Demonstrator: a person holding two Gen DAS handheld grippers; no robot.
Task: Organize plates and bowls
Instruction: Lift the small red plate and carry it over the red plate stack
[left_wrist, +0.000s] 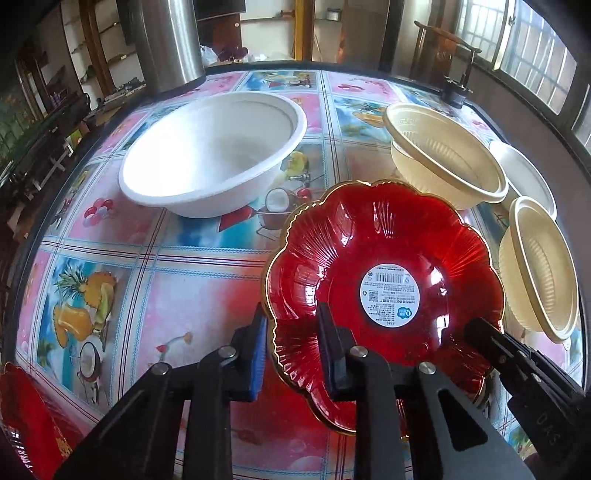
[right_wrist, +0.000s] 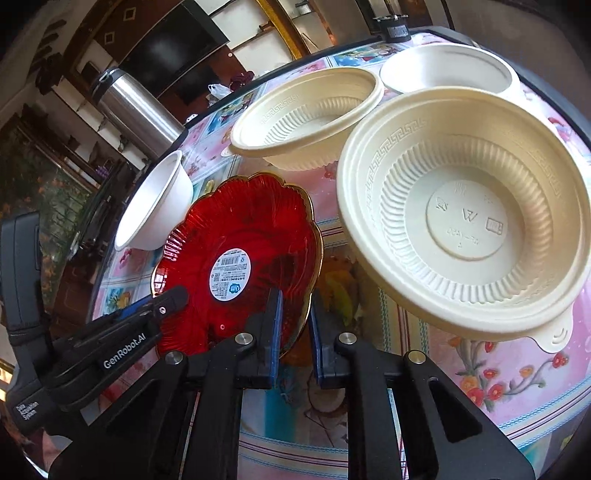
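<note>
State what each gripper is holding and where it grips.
Both hold the red plate by its scalloped rim: the left gripper on the near-left edge, the right gripper on the opposite edge.

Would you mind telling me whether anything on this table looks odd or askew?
Yes: the red plate is tilted, its rim clamped by both the left gripper and right gripper, and a label remains stuck at its centre.

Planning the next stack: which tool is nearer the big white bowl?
Left. The left tool grips the red plate rim on the white bowl's side; the right tool holds the opposite rim.
</note>
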